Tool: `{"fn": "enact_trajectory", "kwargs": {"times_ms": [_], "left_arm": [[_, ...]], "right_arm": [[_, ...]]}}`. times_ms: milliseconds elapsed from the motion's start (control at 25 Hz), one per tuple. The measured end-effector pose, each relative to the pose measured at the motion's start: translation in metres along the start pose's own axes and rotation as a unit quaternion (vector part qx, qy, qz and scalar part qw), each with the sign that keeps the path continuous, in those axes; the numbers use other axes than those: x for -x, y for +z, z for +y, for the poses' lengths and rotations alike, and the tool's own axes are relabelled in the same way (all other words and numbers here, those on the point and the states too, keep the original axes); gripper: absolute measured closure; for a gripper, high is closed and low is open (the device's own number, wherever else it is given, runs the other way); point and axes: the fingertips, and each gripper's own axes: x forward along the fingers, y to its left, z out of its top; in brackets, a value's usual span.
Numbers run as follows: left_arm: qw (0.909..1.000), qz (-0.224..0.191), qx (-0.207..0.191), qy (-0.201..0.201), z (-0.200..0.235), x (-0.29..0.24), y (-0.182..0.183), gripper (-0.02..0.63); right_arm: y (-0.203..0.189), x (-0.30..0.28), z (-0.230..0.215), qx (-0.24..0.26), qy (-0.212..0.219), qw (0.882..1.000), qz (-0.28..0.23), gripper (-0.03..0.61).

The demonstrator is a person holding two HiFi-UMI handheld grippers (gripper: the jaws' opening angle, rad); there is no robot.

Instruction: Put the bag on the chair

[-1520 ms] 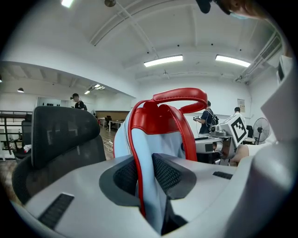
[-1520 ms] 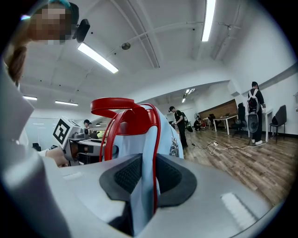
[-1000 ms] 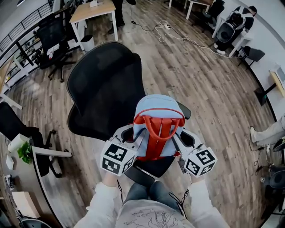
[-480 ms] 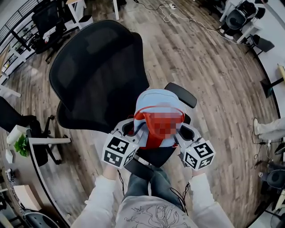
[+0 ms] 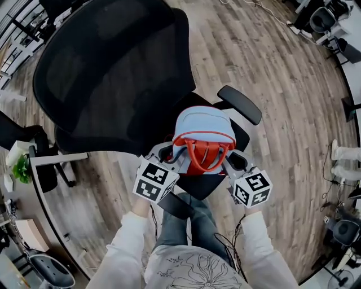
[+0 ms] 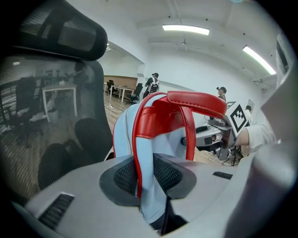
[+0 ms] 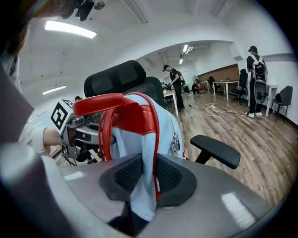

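Note:
A light-blue bag (image 5: 203, 127) with red handles and red trim hangs between my two grippers, right over the seat of a black mesh office chair (image 5: 113, 79). My left gripper (image 5: 174, 160) is shut on the bag's left edge; in the left gripper view its pads pinch blue fabric and a red strap (image 6: 142, 174). My right gripper (image 5: 230, 162) is shut on the bag's right edge (image 7: 144, 179). The red handles (image 5: 204, 151) arch up toward me. I cannot tell whether the bag's bottom touches the seat.
The chair's right armrest (image 5: 241, 104) sticks out just beyond the bag. Wooden floor (image 5: 282, 84) lies around the chair. A desk edge with a small plant (image 5: 21, 169) is at the left. More chairs (image 5: 324, 17) stand at the top right. The person's legs are below the grippers.
Both grippers have come down with the bag toward the chair seat. The chair now fills more of the head view, and the bag sits lower against the backrest and armrest.

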Motion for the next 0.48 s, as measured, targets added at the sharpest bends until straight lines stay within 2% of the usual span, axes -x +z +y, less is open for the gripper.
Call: {"fn": "enact_trajectory", "kwargs": {"times_ms": [480], "left_arm": [[0.9984, 0.055, 0.008, -0.010, 0.014, -0.065, -0.065, 0.525]], "right_arm": [[-0.074, -0.043, -0.037, -0.016, -0.002, 0.998, 0.065, 0.488]]}}
